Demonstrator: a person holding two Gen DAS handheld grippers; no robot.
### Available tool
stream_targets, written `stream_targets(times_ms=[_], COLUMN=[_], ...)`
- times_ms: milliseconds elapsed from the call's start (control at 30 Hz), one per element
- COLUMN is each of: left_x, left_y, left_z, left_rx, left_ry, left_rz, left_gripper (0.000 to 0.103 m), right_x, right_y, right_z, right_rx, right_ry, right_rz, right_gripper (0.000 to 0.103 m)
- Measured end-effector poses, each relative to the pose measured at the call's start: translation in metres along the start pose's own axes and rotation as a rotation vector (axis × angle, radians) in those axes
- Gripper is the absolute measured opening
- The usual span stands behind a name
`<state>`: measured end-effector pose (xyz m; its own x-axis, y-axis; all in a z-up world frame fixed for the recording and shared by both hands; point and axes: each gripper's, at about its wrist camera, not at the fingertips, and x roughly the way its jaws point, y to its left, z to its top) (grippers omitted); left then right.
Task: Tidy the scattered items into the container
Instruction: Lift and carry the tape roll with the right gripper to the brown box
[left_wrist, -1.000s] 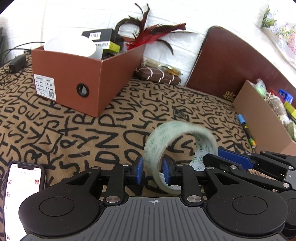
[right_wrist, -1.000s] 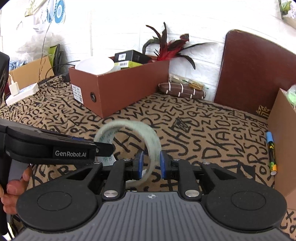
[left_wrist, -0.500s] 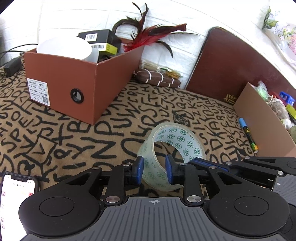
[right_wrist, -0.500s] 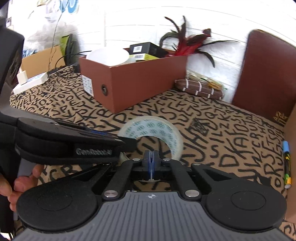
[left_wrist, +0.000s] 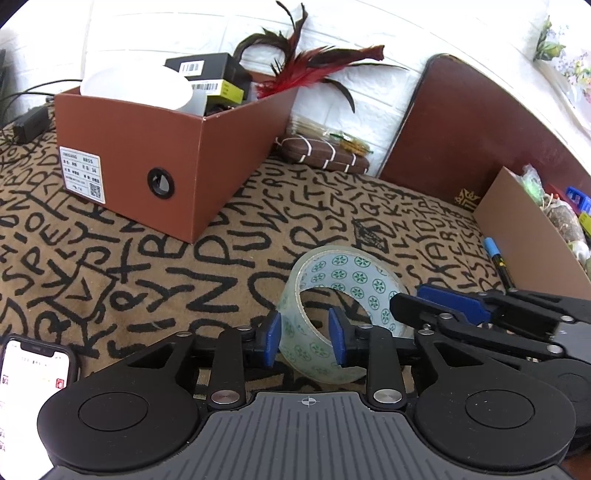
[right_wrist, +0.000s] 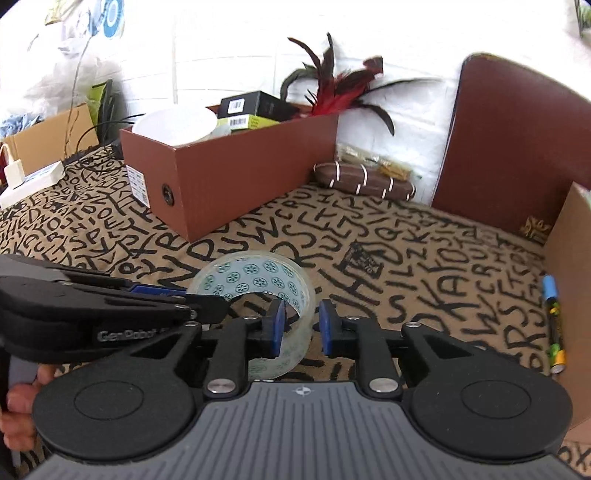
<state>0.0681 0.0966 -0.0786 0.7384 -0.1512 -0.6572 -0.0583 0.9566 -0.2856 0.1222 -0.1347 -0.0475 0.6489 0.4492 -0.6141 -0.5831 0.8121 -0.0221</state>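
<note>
A clear tape roll (left_wrist: 343, 291) with a green-patterned core stands tilted on the lettered cloth between both grippers. My left gripper (left_wrist: 304, 341) is open, its blue pads either side of the roll's near wall. My right gripper (right_wrist: 301, 326) is open too, its pads straddling the roll's (right_wrist: 258, 284) right wall. The brown shoebox (left_wrist: 166, 162), the container, stands at the back left and holds a white bowl (left_wrist: 136, 88), dark boxes and red feathers. A blue-capped marker (right_wrist: 552, 321) lies on the cloth by a cardboard box at right.
A phone (left_wrist: 33, 384) lies at the near left. A brown wrapped bundle (left_wrist: 325, 155) lies by the white wall. A dark brown panel (left_wrist: 472, 125) leans at the back right. The cardboard box (left_wrist: 532, 229) at right holds several items. A charger and cables lie at far left.
My right gripper, shut half a second ago, has opened around the roll's wall. My left gripper has opened wider. The roll has sunk lower and tilted between them.
</note>
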Motion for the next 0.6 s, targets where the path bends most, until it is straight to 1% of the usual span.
stream_targets(times_ms=[33, 67, 100, 133, 233, 300, 367, 433, 600], left_x=[0.001, 0.001, 0.001, 0.001, -0.001, -0.008, -0.020, -0.033, -0.060], left_y=[0.000, 0.000, -0.001, -0.003, -0.004, -0.003, -0.004, -0.005, -0.001], left_z=[0.001, 0.001, 0.002, 0.002, 0.004, 0.007, 0.013, 0.023, 0.061], left_rx=[0.000, 0.005, 0.013, 0.022, 0.016, 0.001, -0.009, -0.003, 0.015], left_ry=[0.003, 0.002, 0.000, -0.001, 0.002, -0.007, -0.038, -0.085, -0.200], left_rz=[-0.002, 0.000, 0.003, 0.008, 0.014, 0.004, -0.006, -0.005, 0.020], left_gripper=[0.039, 0.037, 0.034, 0.028, 0.025, 0.023, 0.022, 0.022, 0.022], right_x=[0.004, 0.008, 0.012, 0.014, 0.012, 0.004, -0.006, -0.015, -0.027], right_y=[-0.001, -0.003, -0.005, -0.007, -0.003, 0.001, 0.003, 0.004, 0.013], right_z=[0.000, 0.000, 0.000, 0.000, 0.002, 0.005, 0.013, 0.026, 0.071], right_rx=[0.004, 0.013, 0.028, 0.040, 0.021, -0.003, -0.013, -0.020, -0.066], right_ry=[0.008, 0.014, 0.019, 0.026, 0.030, 0.008, -0.030, -0.074, -0.178], right_rz=[-0.001, 0.002, 0.008, 0.019, 0.012, 0.002, -0.001, 0.005, 0.024], right_gripper=[0.023, 0.023, 0.022, 0.018, 0.017, 0.016, 0.015, 0.014, 0.013])
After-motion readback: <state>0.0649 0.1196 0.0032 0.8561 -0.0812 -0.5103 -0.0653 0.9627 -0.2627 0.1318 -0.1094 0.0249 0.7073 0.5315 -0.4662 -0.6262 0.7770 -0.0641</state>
